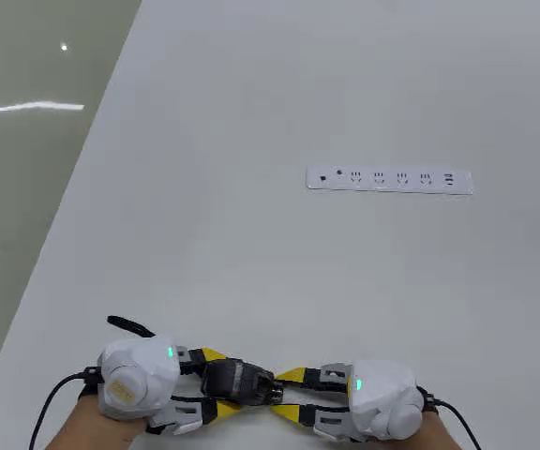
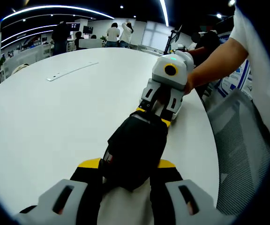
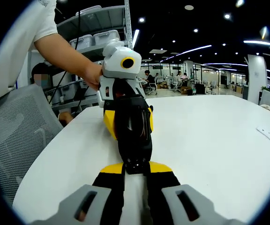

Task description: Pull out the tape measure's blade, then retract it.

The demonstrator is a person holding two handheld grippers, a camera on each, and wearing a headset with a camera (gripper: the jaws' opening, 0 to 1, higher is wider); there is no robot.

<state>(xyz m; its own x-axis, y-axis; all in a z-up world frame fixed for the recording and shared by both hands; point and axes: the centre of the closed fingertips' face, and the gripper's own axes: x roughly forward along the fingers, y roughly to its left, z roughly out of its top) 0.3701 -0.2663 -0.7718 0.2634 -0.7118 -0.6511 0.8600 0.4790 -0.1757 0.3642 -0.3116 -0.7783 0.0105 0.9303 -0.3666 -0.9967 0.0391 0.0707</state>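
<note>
A black tape measure (image 1: 237,380) lies low over the white table (image 1: 279,253), near its front edge, between my two grippers. My left gripper (image 1: 221,382) is shut on the case, its yellow pads pressing both sides of the black body (image 2: 135,143). From the opposite side my right gripper (image 1: 284,394) meets it, jaws closed on the blade's end tab (image 3: 135,166) at the case mouth. No length of blade shows outside the case (image 3: 132,119). In the left gripper view my left gripper (image 2: 128,164) faces the right gripper (image 2: 159,107); in the right gripper view my right gripper (image 3: 135,168) faces the left one (image 3: 128,123).
A white power strip (image 1: 389,178) lies flat at the middle right of the table, also seen as the strip (image 2: 71,71). The table's left edge (image 1: 73,197) runs diagonally beside a green floor. A grey mesh chair (image 3: 13,140) stands behind the front edge. People stand far off.
</note>
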